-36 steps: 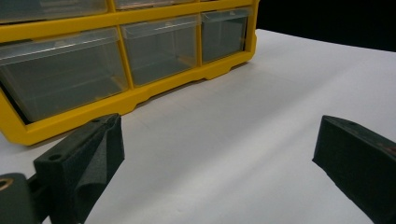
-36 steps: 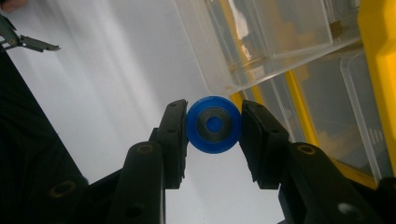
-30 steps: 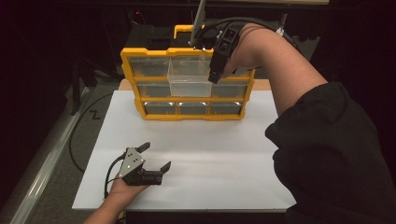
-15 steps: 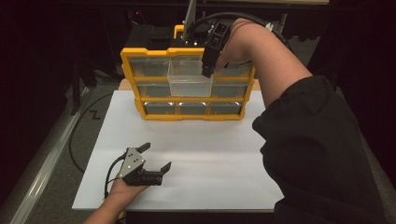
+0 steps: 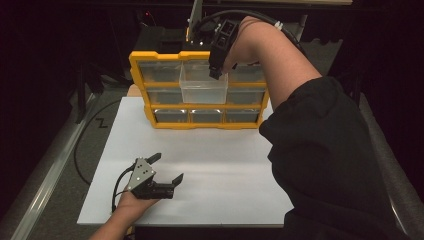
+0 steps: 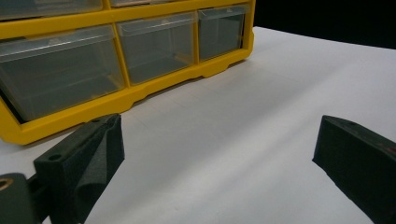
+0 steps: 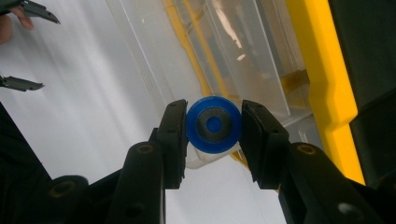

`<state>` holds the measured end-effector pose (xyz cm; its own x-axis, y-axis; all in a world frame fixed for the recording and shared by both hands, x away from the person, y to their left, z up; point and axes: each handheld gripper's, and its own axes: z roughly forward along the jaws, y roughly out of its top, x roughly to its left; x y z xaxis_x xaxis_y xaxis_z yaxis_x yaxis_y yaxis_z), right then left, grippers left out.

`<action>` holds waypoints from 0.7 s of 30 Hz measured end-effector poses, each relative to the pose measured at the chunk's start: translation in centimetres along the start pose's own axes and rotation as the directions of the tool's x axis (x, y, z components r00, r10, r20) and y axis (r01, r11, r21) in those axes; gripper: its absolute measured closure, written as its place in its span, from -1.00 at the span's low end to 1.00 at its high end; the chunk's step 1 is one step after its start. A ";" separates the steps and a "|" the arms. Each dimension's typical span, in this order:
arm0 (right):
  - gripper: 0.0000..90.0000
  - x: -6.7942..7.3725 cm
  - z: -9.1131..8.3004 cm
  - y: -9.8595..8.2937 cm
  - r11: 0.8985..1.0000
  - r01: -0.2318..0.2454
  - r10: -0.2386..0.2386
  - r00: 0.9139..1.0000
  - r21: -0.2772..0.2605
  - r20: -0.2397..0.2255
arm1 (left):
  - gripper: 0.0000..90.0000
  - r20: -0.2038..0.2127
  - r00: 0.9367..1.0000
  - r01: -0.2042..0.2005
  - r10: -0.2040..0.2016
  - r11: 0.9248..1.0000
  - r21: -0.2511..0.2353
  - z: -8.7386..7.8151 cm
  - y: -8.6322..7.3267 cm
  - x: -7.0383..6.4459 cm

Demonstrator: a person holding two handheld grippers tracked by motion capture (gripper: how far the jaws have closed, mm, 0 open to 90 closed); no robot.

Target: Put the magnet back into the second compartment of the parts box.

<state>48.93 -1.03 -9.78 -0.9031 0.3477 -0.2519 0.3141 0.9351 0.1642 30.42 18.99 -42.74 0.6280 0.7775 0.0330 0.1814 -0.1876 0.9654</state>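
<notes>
Right gripper (image 7: 213,125) clamps blue disc (image 7: 213,124), probably over open drawer (image 5: 202,85); left gripper (image 5: 165,170) wide open.

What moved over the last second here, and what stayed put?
The right gripper, shut on a blue round piece, shifted left and farther back over the pulled-out clear drawer. The left gripper stayed open on the white sheet; the yellow organizer didn't move.

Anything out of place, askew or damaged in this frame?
Nothing looks damaged or spilled. One clear drawer stands pulled out of the yellow organizer while the others sit flush; that fits the work, since the right tool holds a blue round piece above it. The left tool rests open on the white sheet.
</notes>
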 end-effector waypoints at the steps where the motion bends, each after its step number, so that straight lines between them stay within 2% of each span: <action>1: 0.45 0.0 0.0 0.1 1.000 0.000 0.000 1.000 0.001 -0.001 | -0.95 0.000 1.000 0.000 0.000 1.000 -0.002 0.0 0.0 0.0; 10: 0.44 -0.4 0.4 0.9 1.000 0.009 -0.009 1.000 -0.001 0.024 | -0.95 0.000 1.000 -0.001 0.001 1.000 0.003 0.1 0.0 0.0; 18: 0.44 -0.7 0.5 1.2 1.000 -0.005 0.005 0.999 -0.002 0.037 | -0.95 0.000 1.000 -0.002 0.002 1.000 -0.002 0.1 0.0 0.0; 21: 0.44 -0.7 0.9 1.4 1.000 0.007 -0.008 0.999 0.006 0.052 | -0.95 0.001 1.000 -0.003 0.003 1.000 -0.001 0.1 0.0 -0.1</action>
<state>50.29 0.10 -10.25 -0.8890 0.3437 -0.3026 0.3092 0.9379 0.1569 30.44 18.89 -42.79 0.6293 0.7764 0.0359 0.1786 -0.1895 0.9655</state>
